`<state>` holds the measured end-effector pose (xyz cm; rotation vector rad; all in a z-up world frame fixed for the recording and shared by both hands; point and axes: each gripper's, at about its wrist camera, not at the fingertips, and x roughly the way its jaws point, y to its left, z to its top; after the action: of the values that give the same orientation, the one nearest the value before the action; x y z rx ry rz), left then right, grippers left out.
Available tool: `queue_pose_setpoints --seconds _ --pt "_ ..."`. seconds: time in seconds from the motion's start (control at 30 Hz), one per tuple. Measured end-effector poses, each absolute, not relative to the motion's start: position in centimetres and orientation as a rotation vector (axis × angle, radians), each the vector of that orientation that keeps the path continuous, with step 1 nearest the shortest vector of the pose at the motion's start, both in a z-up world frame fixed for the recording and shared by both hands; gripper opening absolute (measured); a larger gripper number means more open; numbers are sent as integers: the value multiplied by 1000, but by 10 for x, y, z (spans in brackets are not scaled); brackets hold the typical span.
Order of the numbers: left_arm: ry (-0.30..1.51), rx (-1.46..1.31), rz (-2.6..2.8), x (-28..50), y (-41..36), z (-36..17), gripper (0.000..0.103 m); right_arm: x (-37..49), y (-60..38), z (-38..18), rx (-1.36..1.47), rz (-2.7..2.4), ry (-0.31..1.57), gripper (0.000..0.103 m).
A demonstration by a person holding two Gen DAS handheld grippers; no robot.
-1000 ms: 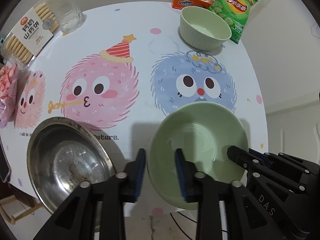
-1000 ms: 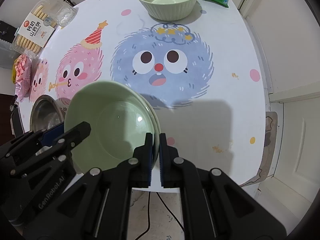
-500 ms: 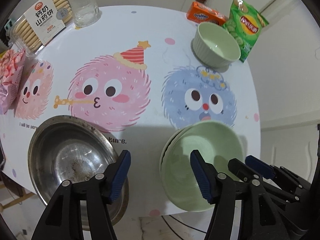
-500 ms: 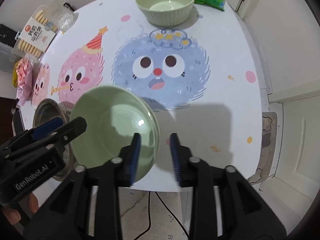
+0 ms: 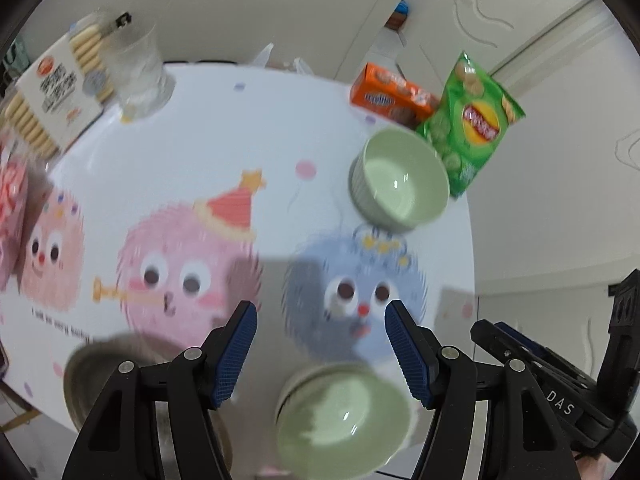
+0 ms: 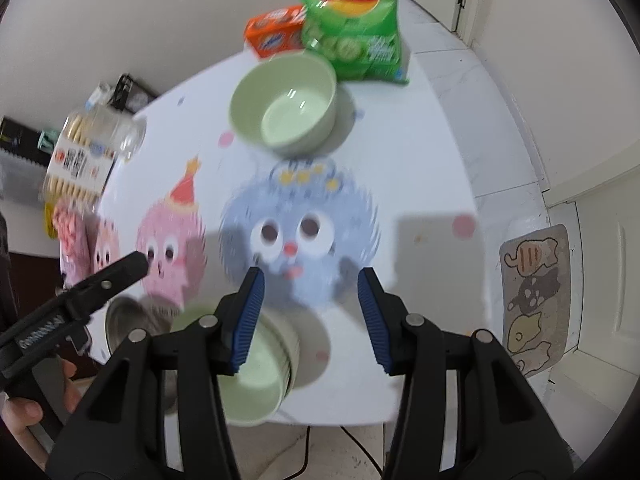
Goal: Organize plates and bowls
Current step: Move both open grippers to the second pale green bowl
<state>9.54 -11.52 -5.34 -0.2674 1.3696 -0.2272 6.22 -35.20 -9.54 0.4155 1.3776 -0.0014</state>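
Observation:
A stack of shallow green bowls (image 5: pixel 344 416) (image 6: pixel 260 376) rests near the front edge of the cartoon-printed table (image 5: pixel 200 160). My left gripper (image 5: pixel 320 312) hovers above it, its jaws opening with nothing between them. The jaws of my right gripper (image 6: pixel 311 280) are also opening and empty, just right of the stack. A deeper ribbed green bowl (image 5: pixel 400 188) (image 6: pixel 286 108) stands at the far right. At the front left sits a steel bowl (image 5: pixel 92 368) (image 6: pixel 124 320), partly hidden by the fingers.
Behind the deep bowl lie a green crisp bag (image 5: pixel 472 120) and an orange box (image 5: pixel 392 96). A glass (image 5: pixel 136 72), a biscuit pack (image 5: pixel 52 92) and a pink packet (image 5: pixel 10 192) line the far left. A cat-print mat (image 6: pixel 536 300) covers the floor at right.
Both grippers let go of the green stack's rim, opened wide and rose back from it. The stack stays on the table near the front edge.

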Motion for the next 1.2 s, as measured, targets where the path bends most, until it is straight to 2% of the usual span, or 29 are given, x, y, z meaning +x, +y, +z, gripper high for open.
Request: queue_pose_setpoints --seconds 0.37,0.77,0.9,1.07,1.17,1.2 --pt "1491 -335 -251 177 -154 -86 68 148 -381 -109 491 18 1391 50" --pt "1560 -389 -209 221 -160 -120 67 199 -389 -143 520 42 1468 50" --pt "1570 -385 -208 230 -163 -125 67 208 -392 -154 514 44 1498 43" --pt "1588 -381 -214 238 -166 -133 66 215 -398 -167 518 45 1537 42" --pt "1594 -388 -211 242 -165 -135 59 218 -399 -172 526 54 1545 38" --pt "1598 -392 -214 243 -166 -137 56 219 -398 -173 524 58 1547 32"
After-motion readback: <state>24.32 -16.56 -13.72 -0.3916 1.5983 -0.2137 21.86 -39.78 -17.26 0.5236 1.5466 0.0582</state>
